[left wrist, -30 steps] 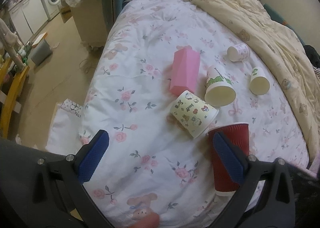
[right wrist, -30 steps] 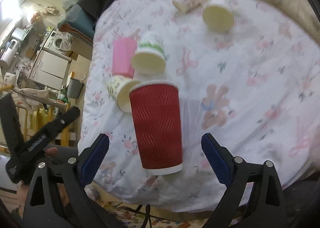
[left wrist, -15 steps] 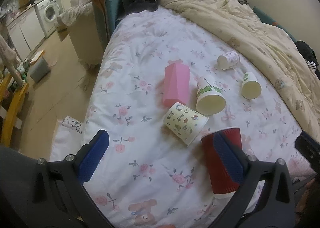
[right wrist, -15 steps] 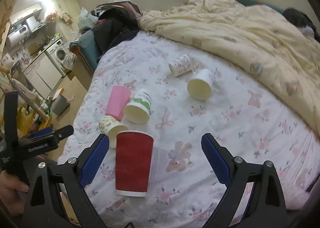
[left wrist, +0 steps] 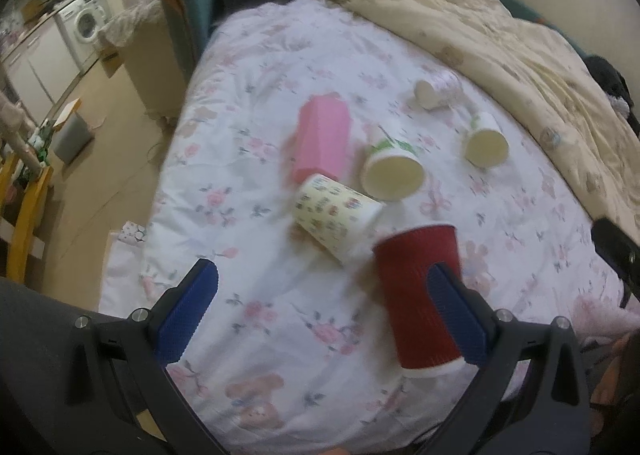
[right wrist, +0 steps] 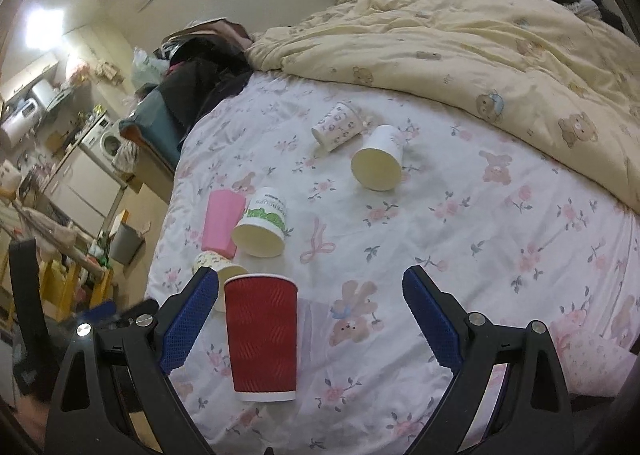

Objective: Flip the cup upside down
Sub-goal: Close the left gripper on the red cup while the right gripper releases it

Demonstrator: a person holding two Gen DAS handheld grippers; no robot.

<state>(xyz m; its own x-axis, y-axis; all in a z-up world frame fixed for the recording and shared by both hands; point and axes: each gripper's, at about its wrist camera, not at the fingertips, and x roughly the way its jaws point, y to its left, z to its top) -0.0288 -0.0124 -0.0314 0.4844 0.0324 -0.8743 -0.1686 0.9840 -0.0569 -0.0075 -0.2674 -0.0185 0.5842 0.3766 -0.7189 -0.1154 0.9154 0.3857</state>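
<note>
A red ribbed paper cup [right wrist: 262, 337] stands upside down on the flowered bed sheet, white rim on the sheet; it also shows in the left wrist view [left wrist: 420, 295]. My right gripper [right wrist: 310, 319] is open and empty above the near bed edge, its left finger beside the cup. My left gripper [left wrist: 320, 317] is open and empty, its right finger [left wrist: 456, 311] in front of the cup. Several other cups lie on their sides: a cartoon-print cup [left wrist: 334, 215], a green-print cup [right wrist: 264, 229], a plain cream cup [right wrist: 378, 165] and a patterned cup [right wrist: 338, 127].
A pink carton [left wrist: 322, 141] lies beside the cups. A cream quilt [right wrist: 480, 43] is heaped over the far right of the bed. The floor, a grey bin [left wrist: 72, 133] and a washing machine [left wrist: 86, 21] are to the left of the bed.
Both grippers have pulled back and tilted up, so the views show more of the bed. The red cup stays upside down in place. Both grippers stay open.
</note>
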